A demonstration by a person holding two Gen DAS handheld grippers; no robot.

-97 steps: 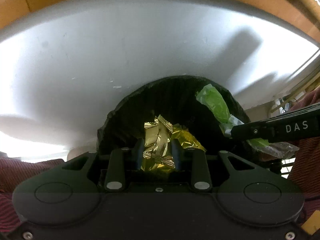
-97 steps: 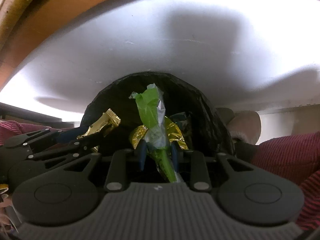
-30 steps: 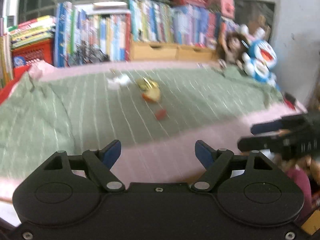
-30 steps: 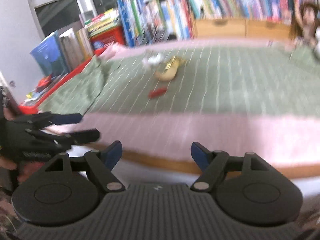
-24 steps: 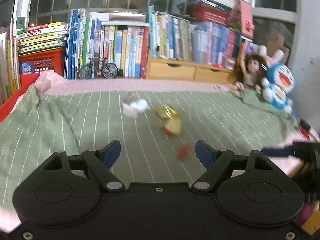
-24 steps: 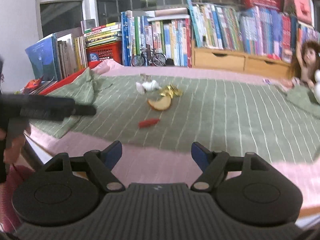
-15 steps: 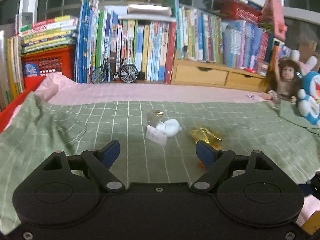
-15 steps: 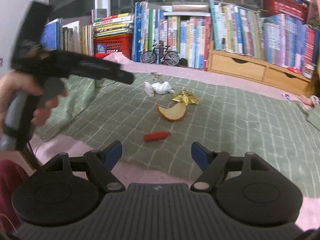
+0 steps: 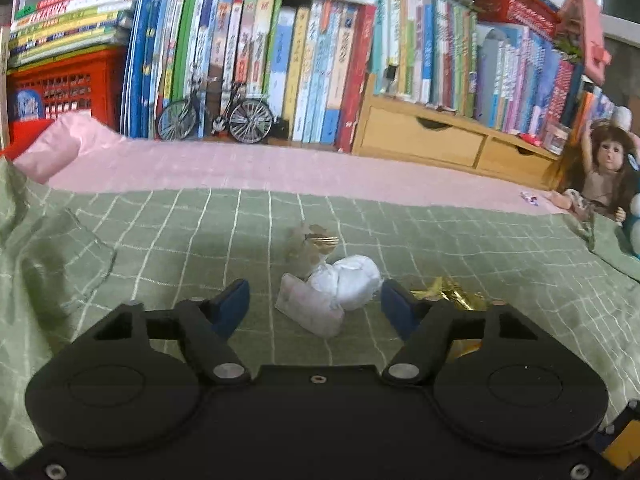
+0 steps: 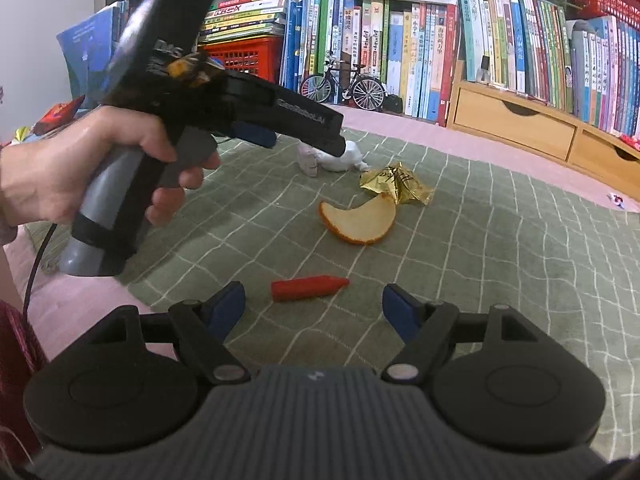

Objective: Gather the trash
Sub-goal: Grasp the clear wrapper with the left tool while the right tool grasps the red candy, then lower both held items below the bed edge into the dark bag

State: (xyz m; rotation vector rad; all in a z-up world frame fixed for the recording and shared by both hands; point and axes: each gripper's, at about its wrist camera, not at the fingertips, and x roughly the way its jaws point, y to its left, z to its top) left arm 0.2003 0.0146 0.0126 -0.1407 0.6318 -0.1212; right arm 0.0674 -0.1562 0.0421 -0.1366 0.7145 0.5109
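Trash lies on a green checked blanket. My left gripper hovers low over a crumpled white tissue and a pale wrapper. Its jaws are closing with both pieces between them, pads clear of them. A clear wrapper with gold lies just beyond, a gold foil wrapper to the right. My right gripper stands open just short of a red crayon-like piece. Farther off are an orange peel, the gold foil wrapper and the tissue, where the left gripper is held by a hand.
Rows of books, a toy bicycle, a red basket and wooden drawers line the far side. A doll sits at the right. A pink sheet shows beyond the blanket.
Both grippers held wrappers over a black bin, then opened and swung to the bed. The left one moved in over the tissue and its jaws narrowed. The right one came closer to the red piece.
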